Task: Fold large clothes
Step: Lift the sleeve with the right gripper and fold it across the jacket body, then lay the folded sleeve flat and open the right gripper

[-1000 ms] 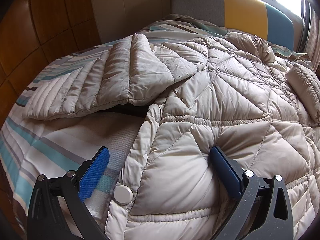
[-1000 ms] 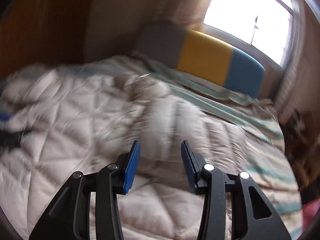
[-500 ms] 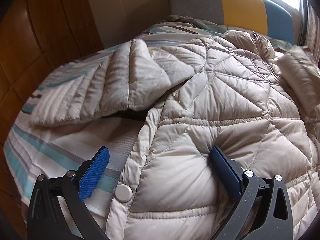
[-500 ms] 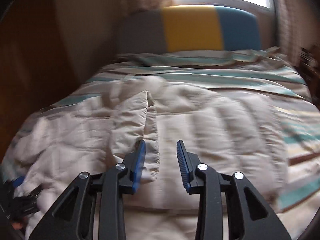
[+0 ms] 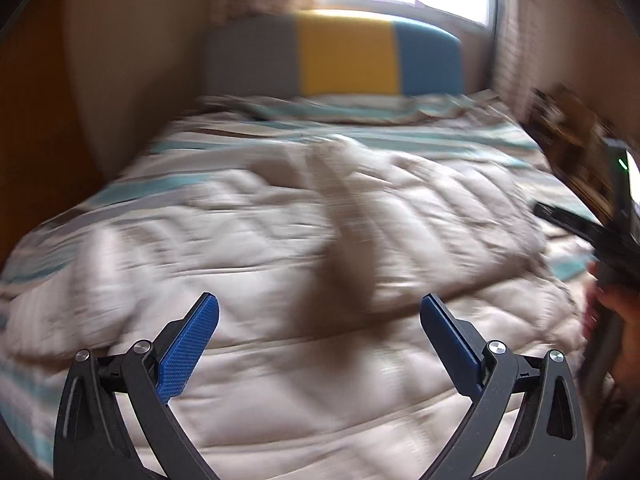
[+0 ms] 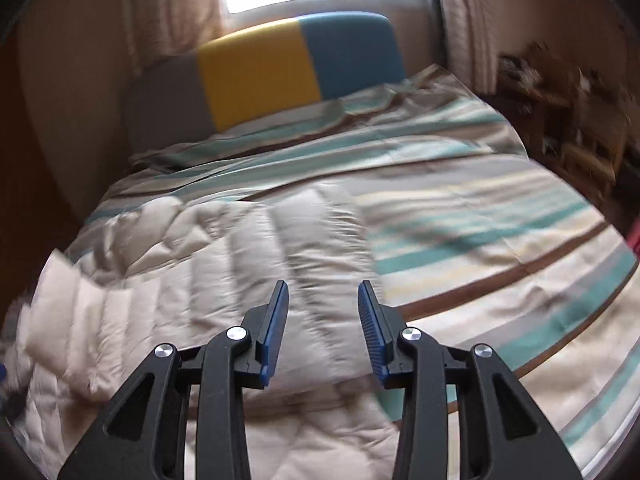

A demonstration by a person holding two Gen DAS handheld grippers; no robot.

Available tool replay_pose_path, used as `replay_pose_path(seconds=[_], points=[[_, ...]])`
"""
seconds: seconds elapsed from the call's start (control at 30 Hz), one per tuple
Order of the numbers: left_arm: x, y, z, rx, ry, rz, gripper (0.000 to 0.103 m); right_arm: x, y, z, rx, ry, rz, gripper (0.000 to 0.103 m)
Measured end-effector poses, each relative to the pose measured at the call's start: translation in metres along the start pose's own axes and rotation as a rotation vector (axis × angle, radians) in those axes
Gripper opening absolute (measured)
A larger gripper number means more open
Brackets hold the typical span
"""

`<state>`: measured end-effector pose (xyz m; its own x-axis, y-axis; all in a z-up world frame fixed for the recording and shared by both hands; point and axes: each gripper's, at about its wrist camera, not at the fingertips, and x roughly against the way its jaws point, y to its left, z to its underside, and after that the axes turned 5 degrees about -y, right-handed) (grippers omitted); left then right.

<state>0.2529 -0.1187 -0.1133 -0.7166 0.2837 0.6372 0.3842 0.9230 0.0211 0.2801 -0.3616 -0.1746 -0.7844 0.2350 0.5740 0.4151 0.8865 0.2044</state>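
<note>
Left gripper (image 5: 318, 322): jaws wide apart, holds nothing, hangs over coat (image 5: 280, 248). Coat lies flat on bed (image 5: 400, 136), spread side to side, right below and ahead of left gripper. Picture blurry, seams hard to see.

Right gripper (image 6: 322, 322): jaws part open, holds nothing. Coat (image 6: 192, 280) lies to its left; coat's right edge sits just under its tips. So right gripper looks nearer that edge. Right of coat: bare striped sheet (image 6: 500, 240), lots of room. Headboard (image 6: 260, 76) far behind.
</note>
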Motion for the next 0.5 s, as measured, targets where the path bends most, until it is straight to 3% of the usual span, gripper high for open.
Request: replay_pose_path(seconds=[0.1, 0.17, 0.23, 0.33, 0.37, 0.43, 0.5], points=[[-0.035, -0.024, -0.006, -0.013, 0.030, 0.003, 0.100, -0.005, -0.007, -0.007, 0.010, -0.007, 0.007, 0.035], [-0.058, -0.025, -0.011, -0.010, 0.038, -0.055, 0.100, -0.016, -0.006, -0.012, 0.026, 0.013, 0.009, 0.035], [-0.087, -0.014, -0.014, -0.029, 0.063, -0.159, 0.100, -0.028, -0.008, -0.016, 0.027, 0.043, 0.018, 0.033], [-0.108, 0.015, -0.010, -0.013, 0.109, -0.253, 0.100, -0.051, -0.001, -0.008, 0.021, 0.131, -0.055, 0.031], [-0.113, 0.030, -0.005, 0.012, 0.119, -0.280, 0.100, -0.057, 0.008, 0.001, 0.071, 0.143, -0.065, 0.031], [-0.119, 0.054, 0.006, 0.103, 0.139, -0.236, 0.100, -0.066, 0.014, 0.012, 0.130, 0.155, -0.043, 0.030], [-0.120, 0.069, 0.015, 0.174, 0.136, -0.172, 0.100, -0.064, 0.010, 0.009, 0.109, 0.158, -0.043, 0.030]])
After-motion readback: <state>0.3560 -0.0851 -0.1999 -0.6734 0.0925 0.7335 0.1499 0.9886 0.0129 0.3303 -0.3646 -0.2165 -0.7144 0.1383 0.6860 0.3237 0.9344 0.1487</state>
